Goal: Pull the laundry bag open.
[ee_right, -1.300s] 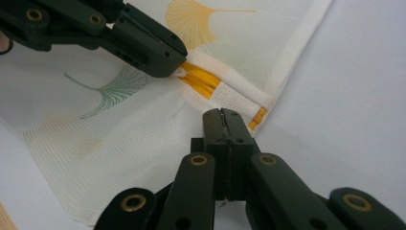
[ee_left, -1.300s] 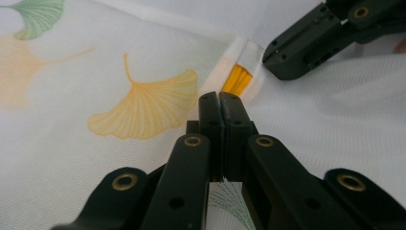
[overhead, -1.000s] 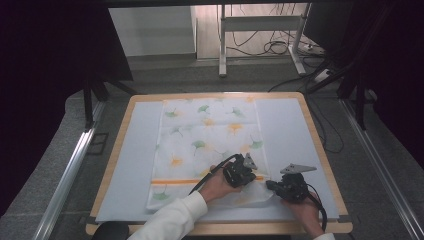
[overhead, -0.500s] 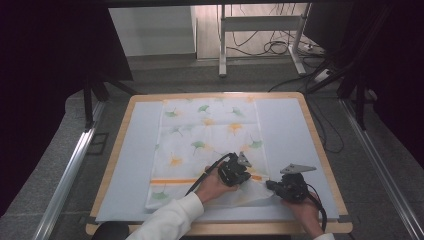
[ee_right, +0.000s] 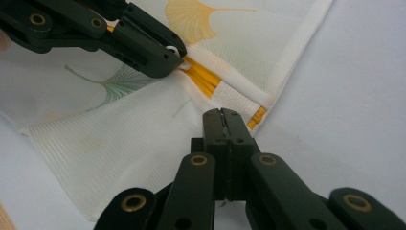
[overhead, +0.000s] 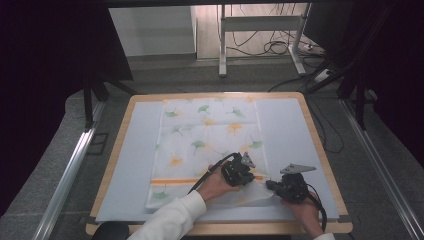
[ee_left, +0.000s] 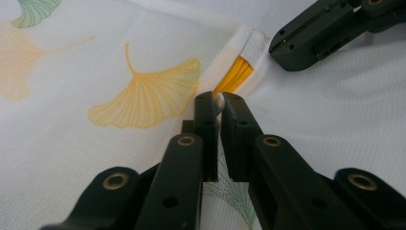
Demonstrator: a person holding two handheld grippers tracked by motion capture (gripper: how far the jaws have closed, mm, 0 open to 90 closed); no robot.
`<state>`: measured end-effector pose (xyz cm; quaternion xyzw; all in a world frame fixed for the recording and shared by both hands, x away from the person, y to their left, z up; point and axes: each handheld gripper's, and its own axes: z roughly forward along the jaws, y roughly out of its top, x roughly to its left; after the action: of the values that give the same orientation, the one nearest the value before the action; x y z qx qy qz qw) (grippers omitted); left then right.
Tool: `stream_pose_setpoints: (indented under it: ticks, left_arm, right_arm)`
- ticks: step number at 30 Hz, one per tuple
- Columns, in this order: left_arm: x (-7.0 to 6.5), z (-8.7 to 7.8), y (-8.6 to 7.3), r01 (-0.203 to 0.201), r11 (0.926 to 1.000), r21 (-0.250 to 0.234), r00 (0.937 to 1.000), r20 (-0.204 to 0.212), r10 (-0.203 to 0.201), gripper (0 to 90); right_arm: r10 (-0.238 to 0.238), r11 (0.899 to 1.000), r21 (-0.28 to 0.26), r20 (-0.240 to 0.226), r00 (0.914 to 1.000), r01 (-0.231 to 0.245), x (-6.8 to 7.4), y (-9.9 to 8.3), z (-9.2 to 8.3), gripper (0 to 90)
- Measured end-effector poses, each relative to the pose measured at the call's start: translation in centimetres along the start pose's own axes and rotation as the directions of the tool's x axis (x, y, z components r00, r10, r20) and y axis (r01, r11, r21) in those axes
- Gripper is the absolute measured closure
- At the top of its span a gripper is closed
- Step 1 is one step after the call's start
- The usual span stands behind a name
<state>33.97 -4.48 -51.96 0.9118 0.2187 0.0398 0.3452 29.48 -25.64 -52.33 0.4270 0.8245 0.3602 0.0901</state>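
A white cloth (overhead: pixel 210 135) printed with ginkgo leaves lies flat on the pale mat (overhead: pixel 287 125), with an orange stripe (overhead: pixel 175 181) near its front end. Its front right corner is folded up and over. My left gripper (overhead: pixel 248 176) pinches a small fold of the cloth (ee_left: pixel 143 96) right beside the orange stripe (ee_left: pixel 234 76). Its jaws have just been opening a little, with the white fold still caught between the tips (ee_left: pixel 219 103). My right gripper (ee_right: pixel 221 115) is shut on the thin folded layer of the cloth (ee_right: pixel 119 143) by the hemmed corner, a short way from the left gripper (ee_right: pixel 174 60).
The wooden table rim (overhead: pixel 320 150) frames the mat. Bare mat lies left and right of the cloth. Metal rails (overhead: pixel 70 170) run along both sides on the floor. A desk frame (overhead: pixel 222 45) and cables (overhead: pixel 272 47) stand behind the table.
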Motion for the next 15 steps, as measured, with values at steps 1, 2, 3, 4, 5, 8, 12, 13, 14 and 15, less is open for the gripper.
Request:
stream_pose_setpoints:
  ticks: [1,2,3,4,5,8,12,13,14,15]
  left_arm:
    - [0.07,0.05,0.23,0.003,1.0,0.002,1.0,0.001,-0.003,83.1]
    - [0.07,0.05,0.23,0.003,1.0,0.002,1.0,0.001,-0.003,83.1]
    - [0.14,0.14,0.42,0.01,1.0,-0.002,1.0,0.0,-0.01,83.4]
    - [0.18,0.18,0.5,0.013,0.9999,-0.001,0.9999,-0.003,-0.013,84.7]
    - [0.21,0.24,0.53,0.016,0.9999,-0.005,0.9998,-0.014,-0.017,86.4]
    - [0.35,0.35,0.58,0.032,0.9994,-0.011,0.9993,-0.021,-0.032,89.7]
    - [0.28,0.36,0.59,0.035,0.9993,-0.01,0.9989,-0.032,-0.035,90.0]
    - [0.25,0.34,0.6,0.035,0.9994,-0.008,0.9988,-0.034,-0.035,90.0]
    - [0.25,0.34,0.6,0.035,0.9994,-0.008,0.9988,-0.034,-0.035,90.0]
    - [0.24,0.34,0.61,0.037,0.9993,-0.007,0.9986,-0.037,-0.037,90.0]
  right_arm:
    - [0.0,1.0,0.0,0.0,1.0,0.0,0.01,0.0,0.0,89.9]
    - [0.0,1.0,0.0,0.0,1.0,0.0,0.01,0.0,0.0,89.9]
    - [-0.001,1.0,-0.001,0.003,1.0,0.001,0.04,0.0,0.02,89.9]
    - [-0.001,1.0,-0.001,0.003,1.0,0.001,0.04,0.01,0.02,89.9]
    - [-0.005,1.0,0.0,0.002,1.0,0.005,0.02,0.01,0.01,89.9]
    - [-0.007,1.0,0.0,0.002,1.0,0.007,0.03,0.01,0.01,89.9]
    - [-0.006,1.0,-0.001,0.002,1.0,0.006,0.03,0.0,0.02,89.9]
    - [-0.008,1.0,0.0,0.001,1.0,0.008,0.02,0.0,0.01,89.9]
    - [-0.008,1.0,0.0,0.001,1.0,0.008,0.02,0.0,0.01,89.9]
    - [-0.007,1.0,0.0,0.0,1.0,0.007,0.02,0.01,0.01,89.9]
